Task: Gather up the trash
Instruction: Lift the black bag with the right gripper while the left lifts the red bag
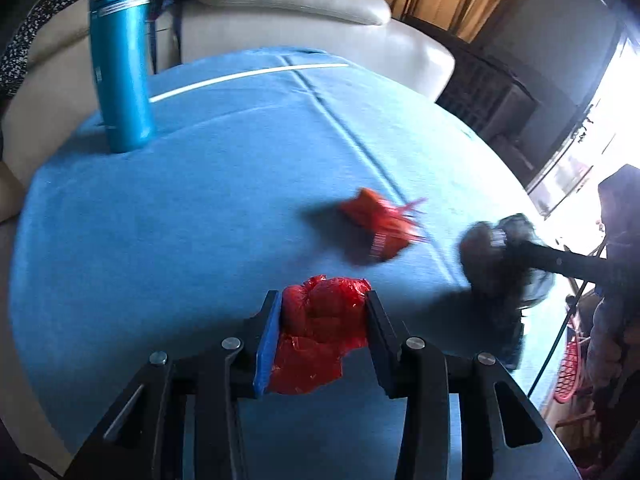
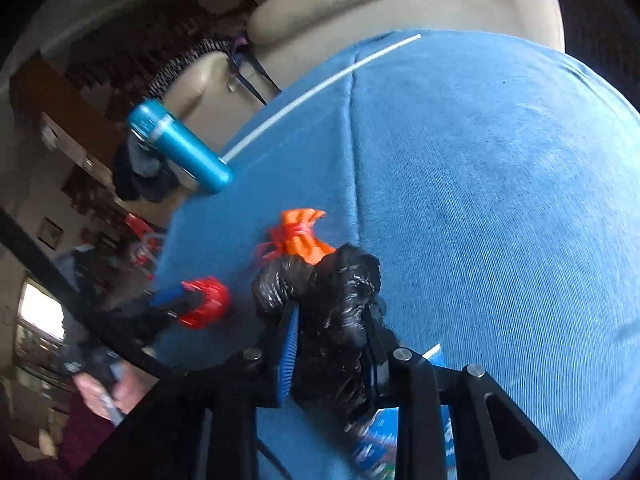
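My left gripper (image 1: 324,304) is shut on a crumpled red plastic bag (image 1: 316,344), held just above the blue cloth (image 1: 200,220). Beyond it, an orange wrapper (image 1: 376,228) tied with red string lies on the cloth. My right gripper (image 2: 334,316) is shut on a wad of black plastic bag (image 2: 340,280), which bulges over both fingers. In the right wrist view the orange wrapper (image 2: 302,236) lies just past the black wad, and the left gripper with the red plastic bag (image 2: 208,302) is to the left. The left wrist view shows the black plastic bag (image 1: 484,248) blurred at the right.
A tall blue metal bottle (image 1: 120,80) stands at the far left corner of the cloth-covered table, also seen as a blue bottle (image 2: 180,146). A cream leather sofa (image 1: 300,4) sits behind. A blue printed packet (image 2: 380,432) lies under my right gripper. A hand (image 2: 104,392) shows at the lower left.
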The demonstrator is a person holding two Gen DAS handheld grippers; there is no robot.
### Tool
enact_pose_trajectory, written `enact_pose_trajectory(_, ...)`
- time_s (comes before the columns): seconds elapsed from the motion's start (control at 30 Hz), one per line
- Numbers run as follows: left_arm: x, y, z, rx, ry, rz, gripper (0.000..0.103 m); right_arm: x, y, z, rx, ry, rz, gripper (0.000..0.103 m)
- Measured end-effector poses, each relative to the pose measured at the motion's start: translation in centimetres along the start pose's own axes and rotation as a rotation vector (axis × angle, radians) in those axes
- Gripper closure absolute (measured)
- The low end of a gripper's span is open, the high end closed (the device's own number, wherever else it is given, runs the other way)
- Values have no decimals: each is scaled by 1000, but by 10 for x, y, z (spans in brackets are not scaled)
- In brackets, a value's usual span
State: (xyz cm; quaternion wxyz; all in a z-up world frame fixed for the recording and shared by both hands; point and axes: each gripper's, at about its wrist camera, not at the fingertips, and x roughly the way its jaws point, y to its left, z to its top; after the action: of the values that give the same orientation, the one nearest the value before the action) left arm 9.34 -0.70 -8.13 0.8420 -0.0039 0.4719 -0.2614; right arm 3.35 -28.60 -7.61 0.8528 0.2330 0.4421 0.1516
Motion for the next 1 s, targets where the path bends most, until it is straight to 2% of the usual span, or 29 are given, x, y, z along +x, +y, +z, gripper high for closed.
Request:
enact_pose_trajectory(0.13,-1,-29,-6,14,2,-11,61,-32,-5,-6,17,-61,7,74)
enact_pose_trajectory(0.27,-5,-48,-15,64,-7,37,58,-47,-9,-8,0,-84,-39,69)
enact_pose_trajectory(0.3,-4,-50,-16,70,-6,44,58,-46,-8,-8,-6,-75,-36,64)
enact_pose_trajectory(0.37,-7,-53,-20,100,-6,65,57,-48,-7,-10,-20,-74,-33,26)
enact_pose_trajectory(0.4,-10,-55,-23,118,-13,78,56,-49,-4,-12,-42,-86,-31,25)
enact_pose_trajectory(0.5,-21,-53,-30,160,-40,103,43,-41,7,-16,-133,-71,-51,25)
enact_pose_trajectory(0.73,-38,-42,-37,169,-53,90,42,13,26,-9,-279,26,-103,25)
enact_pose_trajectory(0.83,-37,-37,-34,163,-57,96,42,43,32,-11,-342,104,-139,28)
enact_pose_trajectory(0.9,-36,-34,-33,161,-56,89,42,63,34,-13,-368,170,-146,42)
enact_pose_trajectory(0.97,-34,-33,-32,174,-49,85,42,69,38,-14,-379,159,-145,55)
enact_pose_trajectory(1.0,-33,-33,-31,181,-47,84,42,68,42,-14,-387,139,-163,56)
